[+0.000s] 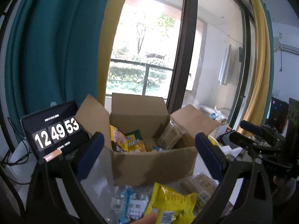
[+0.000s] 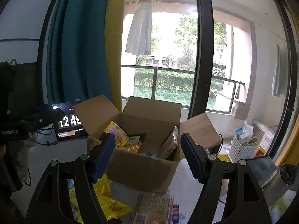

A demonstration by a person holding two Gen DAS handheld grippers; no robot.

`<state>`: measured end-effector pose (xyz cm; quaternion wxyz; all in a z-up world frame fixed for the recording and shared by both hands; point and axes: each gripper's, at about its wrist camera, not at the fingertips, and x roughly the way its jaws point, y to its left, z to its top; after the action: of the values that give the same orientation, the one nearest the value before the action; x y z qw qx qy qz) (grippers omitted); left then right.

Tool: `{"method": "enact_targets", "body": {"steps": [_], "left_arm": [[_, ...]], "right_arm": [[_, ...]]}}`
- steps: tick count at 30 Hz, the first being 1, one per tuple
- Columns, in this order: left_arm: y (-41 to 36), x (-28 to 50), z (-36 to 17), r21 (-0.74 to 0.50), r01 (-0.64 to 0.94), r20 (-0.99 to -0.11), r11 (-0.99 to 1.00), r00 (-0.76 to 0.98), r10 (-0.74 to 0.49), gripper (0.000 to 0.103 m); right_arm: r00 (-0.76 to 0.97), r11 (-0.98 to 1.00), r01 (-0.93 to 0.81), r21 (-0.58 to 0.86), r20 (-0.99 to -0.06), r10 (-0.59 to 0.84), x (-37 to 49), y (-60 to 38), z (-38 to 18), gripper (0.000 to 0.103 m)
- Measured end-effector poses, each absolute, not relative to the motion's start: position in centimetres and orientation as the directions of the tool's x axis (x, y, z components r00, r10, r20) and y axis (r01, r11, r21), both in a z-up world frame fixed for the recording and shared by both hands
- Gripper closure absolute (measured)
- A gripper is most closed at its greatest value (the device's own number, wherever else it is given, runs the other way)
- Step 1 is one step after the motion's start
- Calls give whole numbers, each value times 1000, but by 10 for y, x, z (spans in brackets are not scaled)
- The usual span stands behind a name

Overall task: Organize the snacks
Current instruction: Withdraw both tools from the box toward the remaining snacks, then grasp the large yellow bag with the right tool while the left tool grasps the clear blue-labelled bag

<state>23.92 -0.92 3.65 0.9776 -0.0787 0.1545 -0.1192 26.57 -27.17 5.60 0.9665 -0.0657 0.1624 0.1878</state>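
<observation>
Cardboard box (image 1: 155, 164) sits straight ahead of both my tools, flaps up, on the white table (image 2: 43, 160). I hold the left tool (image 1: 149, 155) tipped a little below level, aimed at the box's near wall; its two blue pads (image 1: 89, 155) stand wide apart with nothing between them, and the box front fills the gap. The right tool (image 2: 147, 156) is angled down much the same way, its jaws also spread wide and empty, framing the box's near corner.

From the left wrist view I see the body of the right tool off to the right side, dark and level with mine, so the two tools are held side by side, both facing the window.

Inside the box lie a yellow snack bag (image 1: 117, 140), a dark green packet (image 2: 136, 138) beside it, and a clear pack of brown bars (image 1: 170, 136) leaning on the right wall. Small blue-wrapped items lie on the box floor.

On the table in front of the box, below my tools, more snacks lie outside the box: a yellow packet (image 1: 172, 205), a blue-and-white pack (image 1: 129, 203) just left of it, and a clear pack of brownish crackers (image 2: 155, 205) to the right. A fingertip (image 1: 143, 219) shows at the bottom edge of the left view, touching or nearly touching the yellow packet; I cannot tell which.

A tablet (image 1: 54, 130) showing a clock stands left of the box.
</observation>
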Motion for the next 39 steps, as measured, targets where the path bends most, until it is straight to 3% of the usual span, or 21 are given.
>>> {"method": "enact_targets", "body": {"steps": [17,31,39], "left_arm": [[-21,218,-18,-217,198,-403,956,874,-272,4],[5,220,-75,-257,132,-521,957,816,-252,4],[27,217,-79,-267,97,-525,959,820,-229,4]], "right_arm": [[854,927,-373,-29,-402,331,247,-283,22,28],[743,876,-482,-9,-535,402,253,-246,-25,28],[614,801,-599,5,-639,463,263,-205,-51,15]]}}
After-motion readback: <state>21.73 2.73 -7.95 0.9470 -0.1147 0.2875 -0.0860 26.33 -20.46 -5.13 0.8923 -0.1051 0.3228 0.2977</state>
